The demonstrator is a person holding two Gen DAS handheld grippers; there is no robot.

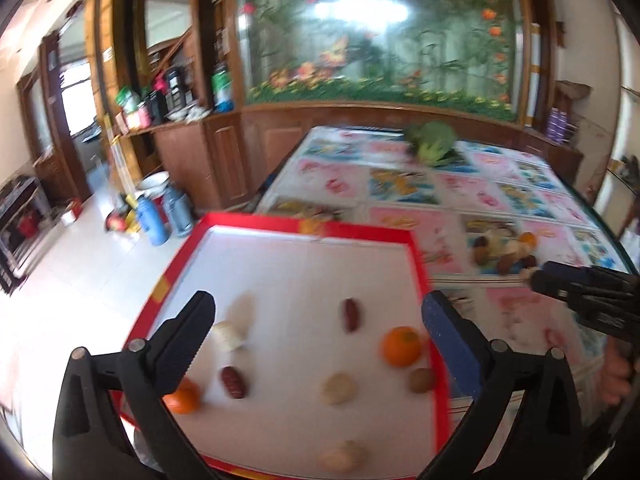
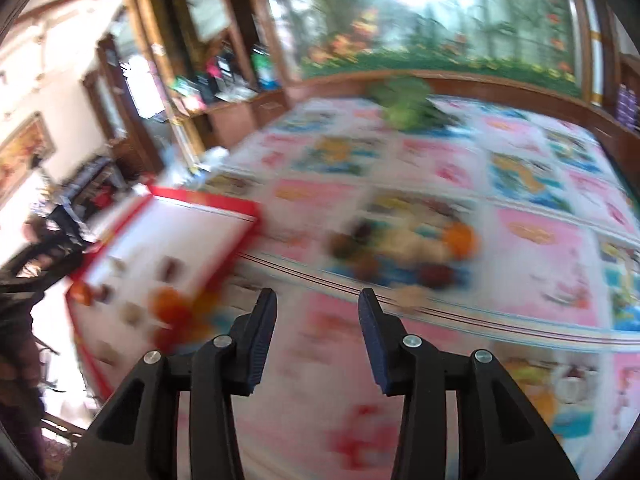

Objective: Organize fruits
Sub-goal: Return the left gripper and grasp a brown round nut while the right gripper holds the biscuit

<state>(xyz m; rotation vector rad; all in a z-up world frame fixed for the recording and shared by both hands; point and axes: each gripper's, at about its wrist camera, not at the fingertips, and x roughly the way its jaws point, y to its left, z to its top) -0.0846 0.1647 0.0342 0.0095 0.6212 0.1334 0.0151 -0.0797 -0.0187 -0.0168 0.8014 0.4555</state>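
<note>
The left gripper (image 1: 316, 312) hangs over a shallow red-rimmed white tray (image 1: 416, 264) with its black jaws spread wide and nothing between the pads. Below and between the fingers the tray floor carries scattered fruit: a round orange tangerine (image 1: 401, 346) near the right finger, a second tangerine (image 1: 183, 397) partly hidden behind the left finger, two dark red dates (image 1: 351, 314) (image 1: 234, 382), a brown kiwi-like fruit (image 1: 422, 379) beside the tray's right rim, and several pale beige rounded pieces (image 1: 338, 388), blurred.

The right gripper (image 2: 318, 300) is held above a glass-topped table with a pink and blue floral cloth (image 2: 532, 240), its jaws partly apart and empty. Ahead of its fingertips, well clear of them, lies a blurred heap of mixed fruit (image 2: 404, 252) in orange, brown and cream. The tray sits to its left. A green leafy vegetable (image 2: 402, 102) rests at the table's far edge.
</note>
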